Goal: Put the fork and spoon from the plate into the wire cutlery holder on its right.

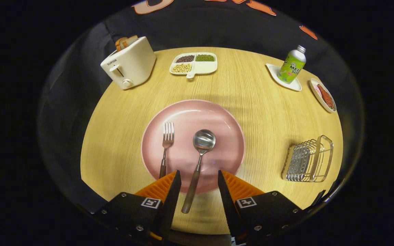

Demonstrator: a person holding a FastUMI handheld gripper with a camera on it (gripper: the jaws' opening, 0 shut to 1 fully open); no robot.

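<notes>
One fork [167,143], one spoon [200,150], gripper [199,177] spread

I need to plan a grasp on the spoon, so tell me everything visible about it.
The spoon has a shiny round metal bowl facing up and a slim neck that runs into a darker, brownish handle. It lies flat on the pink plate, to the right of the fork and apart from it. Its bowl rests near the plate's middle; its handle sticks out over the plate's near rim, above the wooden table. The handle end lies between the open fingers of the hand-held gripper, which do not touch it.
</notes>
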